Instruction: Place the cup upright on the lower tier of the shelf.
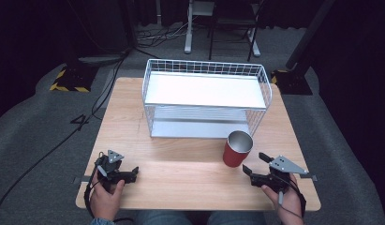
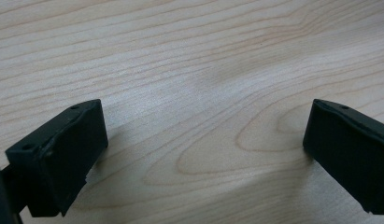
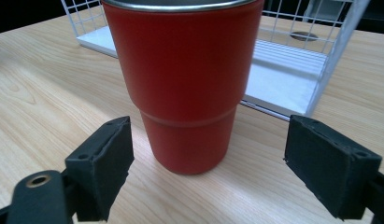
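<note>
The red cup (image 1: 237,149) stands upright on the counter (image 1: 181,173), just in front of the right corner of the white wire rack (image 1: 206,96) and apart from it. The right tool (image 1: 255,168) rests on the counter just right of the cup and a little nearer the person, its jaws spread wide and empty, aimed at the cup's lower half. In the right gripper view the cup (image 3: 182,84) rises dead ahead, centred between the two black jaws but still beyond their tips, so nothing touches it yet. Its long axis is vertical, its steel rim up, and the wall narrows at a step toward the base; the jaws stand level with that narrower part.

The left tool (image 1: 127,174) lies well apart, at the near left of the counter, also wide and empty; the left gripper view has bare wood (image 2: 194,93) between its jaws. The right hand (image 1: 286,197) is plainly the nearer one.

The coming move most likely turns on this: the cup lies straight ahead of the right tool, so a short push forward should bring the jaws to either side of it before they close. The rack sits close behind, so an overshoot could nudge the cup against the wire
</note>
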A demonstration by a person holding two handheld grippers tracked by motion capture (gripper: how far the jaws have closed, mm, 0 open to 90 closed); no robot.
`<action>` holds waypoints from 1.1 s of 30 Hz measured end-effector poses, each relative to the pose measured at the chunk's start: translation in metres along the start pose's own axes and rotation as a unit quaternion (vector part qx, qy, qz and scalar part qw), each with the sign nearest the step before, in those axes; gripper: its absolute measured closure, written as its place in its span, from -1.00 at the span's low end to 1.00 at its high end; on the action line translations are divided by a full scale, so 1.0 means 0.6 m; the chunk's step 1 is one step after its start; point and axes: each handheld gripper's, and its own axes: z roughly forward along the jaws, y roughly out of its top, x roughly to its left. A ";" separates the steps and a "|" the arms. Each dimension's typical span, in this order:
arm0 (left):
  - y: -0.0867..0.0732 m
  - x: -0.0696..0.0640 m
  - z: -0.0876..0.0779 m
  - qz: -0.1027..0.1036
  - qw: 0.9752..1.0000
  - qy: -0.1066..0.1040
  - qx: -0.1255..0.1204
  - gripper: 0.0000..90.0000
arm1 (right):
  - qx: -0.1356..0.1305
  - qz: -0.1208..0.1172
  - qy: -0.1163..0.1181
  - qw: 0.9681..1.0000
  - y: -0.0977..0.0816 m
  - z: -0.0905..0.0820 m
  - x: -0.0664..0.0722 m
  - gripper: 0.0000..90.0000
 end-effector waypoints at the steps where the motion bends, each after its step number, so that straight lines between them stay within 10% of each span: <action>1: 0.000 0.000 0.000 0.000 1.000 0.000 0.000 -1.00 | 0.002 -0.001 0.001 1.000 0.000 0.004 0.001 -0.65; 33: 0.001 0.000 0.001 0.001 1.000 0.001 0.000 -1.00 | 0.049 -0.007 0.001 0.999 0.007 0.118 0.016 -0.67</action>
